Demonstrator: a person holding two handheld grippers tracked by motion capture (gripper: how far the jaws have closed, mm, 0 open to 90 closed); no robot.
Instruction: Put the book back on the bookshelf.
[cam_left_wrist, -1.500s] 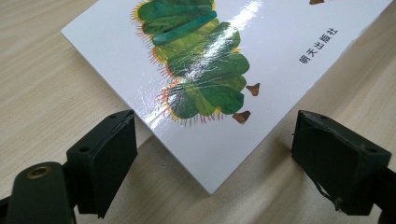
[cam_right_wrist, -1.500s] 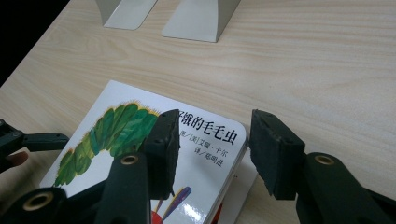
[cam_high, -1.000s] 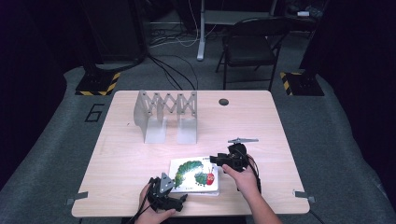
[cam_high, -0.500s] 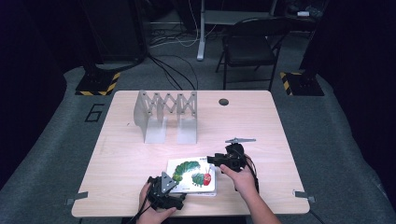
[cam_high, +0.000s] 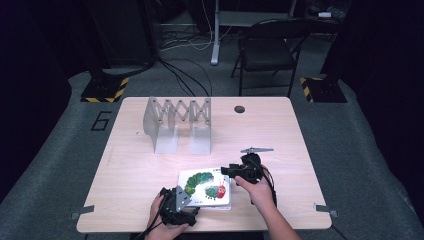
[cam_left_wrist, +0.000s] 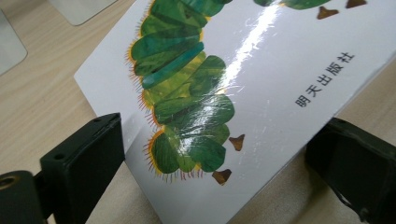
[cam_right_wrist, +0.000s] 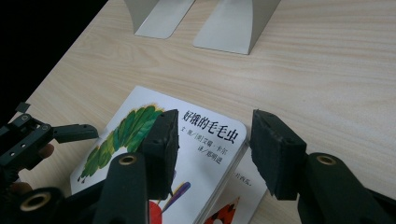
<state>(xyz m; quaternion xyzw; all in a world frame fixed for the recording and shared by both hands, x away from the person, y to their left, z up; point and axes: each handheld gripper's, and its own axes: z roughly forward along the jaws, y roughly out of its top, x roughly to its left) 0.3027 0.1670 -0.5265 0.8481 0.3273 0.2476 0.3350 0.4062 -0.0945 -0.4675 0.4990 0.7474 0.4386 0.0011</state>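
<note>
Both grippers at the caterpillar book (cam_high: 206, 187)

Left gripper (cam_high: 176, 202) straddles the near corner, jaws spread; right gripper (cam_high: 231, 172), just opening, brackets the far corner, untouched.

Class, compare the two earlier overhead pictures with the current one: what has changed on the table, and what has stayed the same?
The right gripper has drawn slightly back from over the caterpillar picture book to its right edge, and its jaws have just been opening a little, straddling the book's corner without pressing on it. The left gripper stays at the book's near left edge, the edge between its jaws. The book, the metal rack and the table are unchanged.
</note>
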